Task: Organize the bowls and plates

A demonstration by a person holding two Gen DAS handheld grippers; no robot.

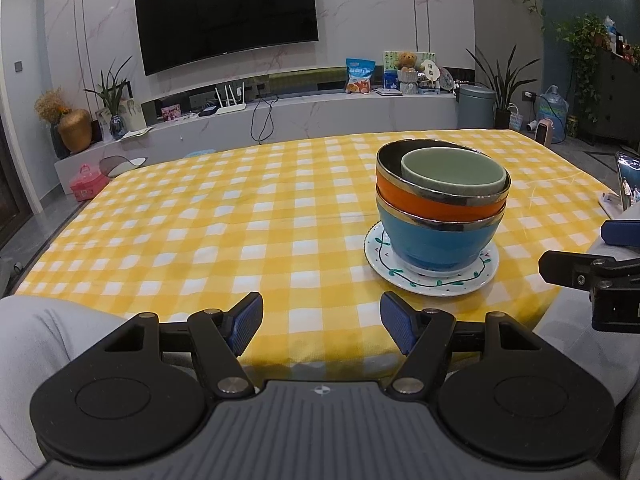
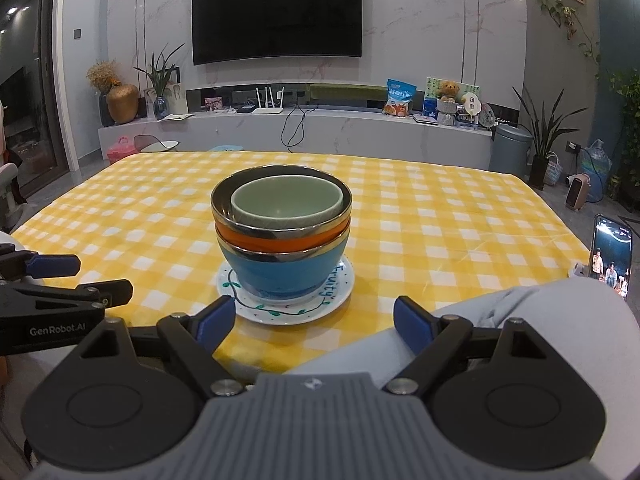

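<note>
A big black TV (image 2: pixel 277 16) hangs on the wall. A teddy bear (image 2: pixel 447 90) sits on the shelf. A phone (image 2: pixel 611 258) glows nearby.

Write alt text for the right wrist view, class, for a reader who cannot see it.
A small green ceramic bowl sits nested in an orange metal-rimmed bowl, itself nested in a blue bowl, all on a white vine-painted plate on the yellow checked tablecloth. The right claw is open and empty at the table's near edge.
</note>
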